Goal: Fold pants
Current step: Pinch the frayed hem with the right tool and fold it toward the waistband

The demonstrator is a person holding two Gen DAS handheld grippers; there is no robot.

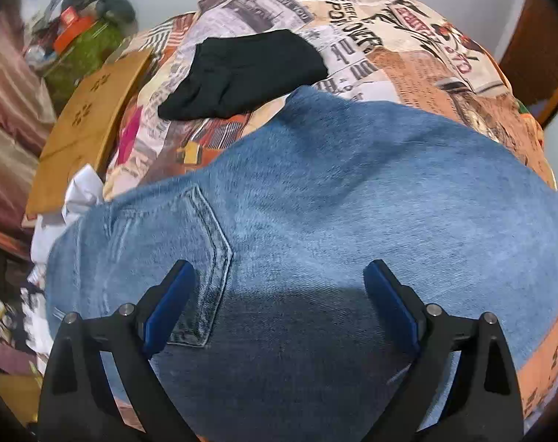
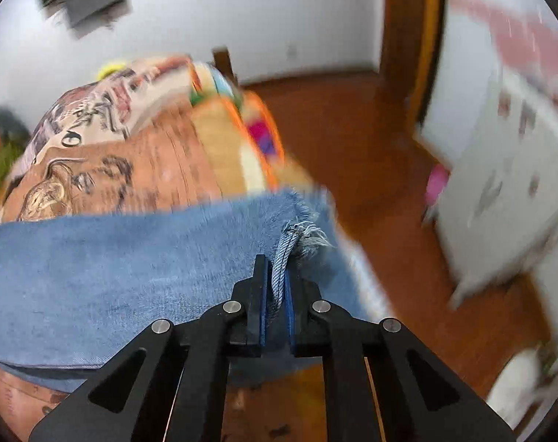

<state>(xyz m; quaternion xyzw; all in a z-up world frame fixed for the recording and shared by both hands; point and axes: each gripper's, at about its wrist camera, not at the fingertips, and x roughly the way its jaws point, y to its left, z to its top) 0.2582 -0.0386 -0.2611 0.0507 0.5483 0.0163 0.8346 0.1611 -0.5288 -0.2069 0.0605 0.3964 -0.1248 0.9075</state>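
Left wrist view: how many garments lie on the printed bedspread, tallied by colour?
Blue: 1, the faded blue denim jeans, spread under the open left gripper.
Black: 1, the small folded black cloth garment, lying apart beyond the jeans.
Total: 2.

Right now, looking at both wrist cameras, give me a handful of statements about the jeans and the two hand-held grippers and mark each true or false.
1. The right hand-held gripper is clamped on the frayed hem of the jeans. True.
2. The left hand-held gripper is shut on the back pocket. False: its jaws stand wide open above the denim, gripping nothing.
3. A black garment lies on the printed bedspread beyond the jeans. True.
4. The jeans lie on the wooden floor. False: they lie on the bedspread.
5. The jeans are dark grey. False: they are light blue.
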